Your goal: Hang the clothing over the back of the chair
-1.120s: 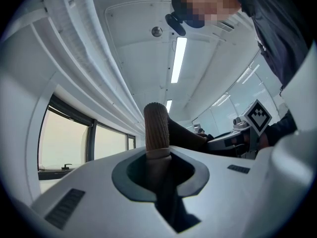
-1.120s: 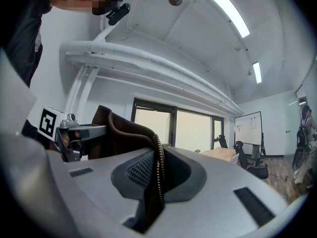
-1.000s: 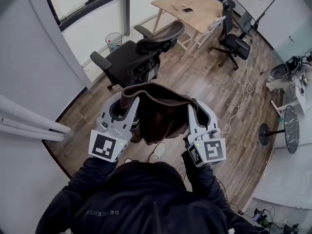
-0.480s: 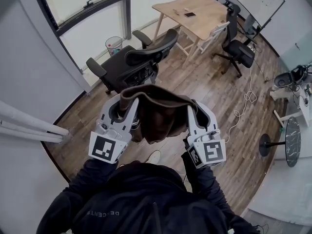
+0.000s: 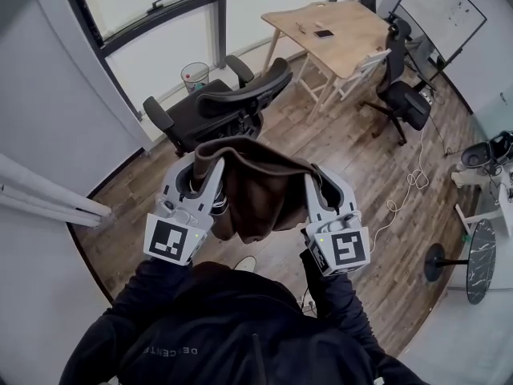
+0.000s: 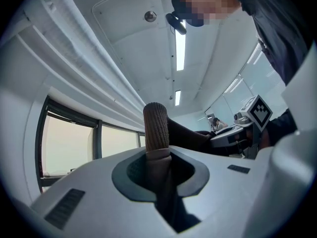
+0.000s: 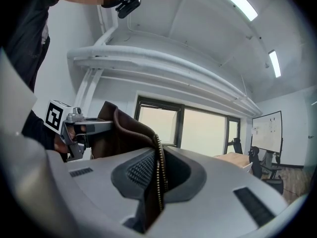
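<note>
A brown jacket (image 5: 258,191) hangs stretched between my two grippers in the head view. My left gripper (image 5: 202,165) is shut on its ribbed collar edge (image 6: 156,133). My right gripper (image 5: 314,178) is shut on the zipper edge (image 7: 158,172). Just beyond the jacket stands a black office chair (image 5: 220,107), its curved back (image 5: 248,91) nearest to me and facing the garment. Both grippers are level and side by side, short of the chair back.
A wire waste bin (image 5: 194,77) stands by the window behind the chair. A wooden table (image 5: 337,26) with a white chair is further back, and a second black office chair (image 5: 405,95) to the right. A white cable (image 5: 413,179) lies on the wooden floor.
Both grippers have carried the jacket forward toward the black chair, which now sits closer to the garment's far edge. The grips are unchanged.
</note>
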Tool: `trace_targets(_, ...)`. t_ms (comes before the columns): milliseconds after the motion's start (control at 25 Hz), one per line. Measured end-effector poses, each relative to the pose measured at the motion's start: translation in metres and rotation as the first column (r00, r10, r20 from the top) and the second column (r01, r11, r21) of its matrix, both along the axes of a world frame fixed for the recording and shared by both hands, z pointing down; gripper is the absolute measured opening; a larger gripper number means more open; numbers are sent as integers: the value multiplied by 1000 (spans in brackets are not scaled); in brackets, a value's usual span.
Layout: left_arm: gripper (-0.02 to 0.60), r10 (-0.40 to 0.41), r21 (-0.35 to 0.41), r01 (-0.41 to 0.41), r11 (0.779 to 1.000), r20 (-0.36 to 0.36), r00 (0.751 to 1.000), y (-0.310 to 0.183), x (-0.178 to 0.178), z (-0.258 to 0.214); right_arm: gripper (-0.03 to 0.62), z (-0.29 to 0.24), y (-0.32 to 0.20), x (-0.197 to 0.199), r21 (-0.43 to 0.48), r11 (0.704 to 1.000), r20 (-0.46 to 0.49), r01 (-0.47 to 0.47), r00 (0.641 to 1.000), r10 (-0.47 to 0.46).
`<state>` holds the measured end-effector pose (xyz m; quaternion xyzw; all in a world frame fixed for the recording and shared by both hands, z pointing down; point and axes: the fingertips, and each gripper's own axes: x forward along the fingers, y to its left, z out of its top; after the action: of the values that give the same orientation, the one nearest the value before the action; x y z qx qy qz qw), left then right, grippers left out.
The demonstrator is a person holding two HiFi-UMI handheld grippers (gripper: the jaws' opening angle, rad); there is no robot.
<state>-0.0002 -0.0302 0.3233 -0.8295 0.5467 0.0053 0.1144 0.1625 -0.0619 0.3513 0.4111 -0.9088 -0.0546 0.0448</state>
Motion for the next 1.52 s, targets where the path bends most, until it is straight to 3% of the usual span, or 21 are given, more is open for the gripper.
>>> trace_targets(560,60,-16,13,15,1000,33,999,-48,15,-7,40,-10,-56,15,14,1000,-23,10,1000,-9)
trace_targets(840,60,-5,23,5,1000,-3,1000,-82,11,-20,40,-26,-89,7,50,998,-25,26,999,-25)
trace_targets(1520,60,13,67,-12,998,-21,1000,-162,-23,-38,40,-42,-177,-27,84,995,-22,45,999,-43)
